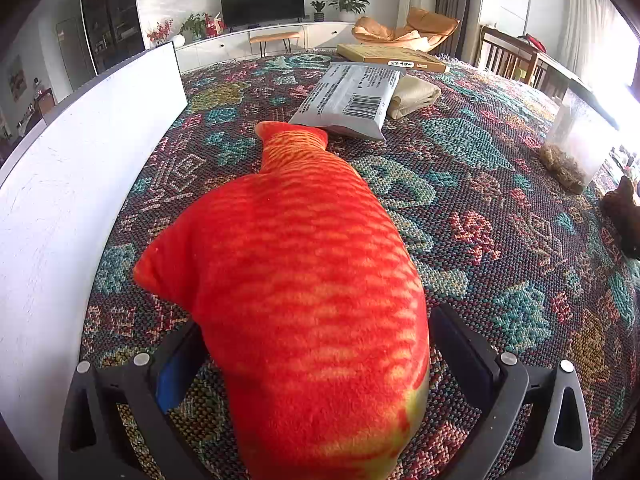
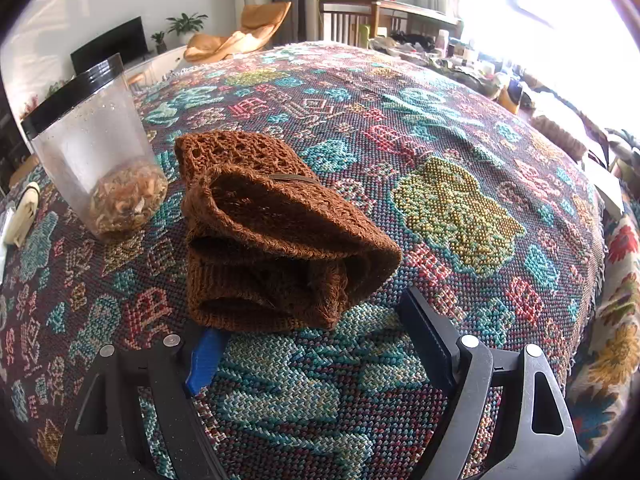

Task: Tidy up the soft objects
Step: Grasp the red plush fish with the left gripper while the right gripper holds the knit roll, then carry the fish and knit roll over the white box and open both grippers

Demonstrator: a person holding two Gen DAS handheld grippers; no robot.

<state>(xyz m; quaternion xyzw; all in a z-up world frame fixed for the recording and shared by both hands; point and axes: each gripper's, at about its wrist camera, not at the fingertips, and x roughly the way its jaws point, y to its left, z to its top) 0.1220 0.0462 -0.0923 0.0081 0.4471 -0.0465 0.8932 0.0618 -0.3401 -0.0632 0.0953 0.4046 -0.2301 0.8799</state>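
Plush fish (image 1: pixel 304 280), red with orange stripes, lies lengthwise between the fingers of our left gripper (image 1: pixel 320 364), its tail pointing away toward a grey packet (image 1: pixel 348 100) and a white board (image 1: pixel 80 168) standing along the left edge of the woven tablecloth (image 1: pixel 500 220). The jaws stand apart on either side of the fish's thick body; the right pad sits close to the plush, though from this angle we cannot say for sure whether it touches. We judge the fish is straddled, not yet gripped.

Over at our right gripper (image 2: pixel 316 356), the jaws are wide apart too, with only cloth between them. The folded brown knit (image 2: pixel 276 236) lies just ahead of the fingertips, beside a clear jar (image 2: pixel 92 152) with a black lid and dried bits at the bottom.

To do the pickup well, we would close the left jaws slowly across the fattest part of the fish, letting the stuffing compress before lifting, so it does not squirt out forward. For the knit, we would push the fingers further in around the folded bundle and pinch through all the layers, or the loose open weave may unfold and trail. We should also keep clear of the jar.
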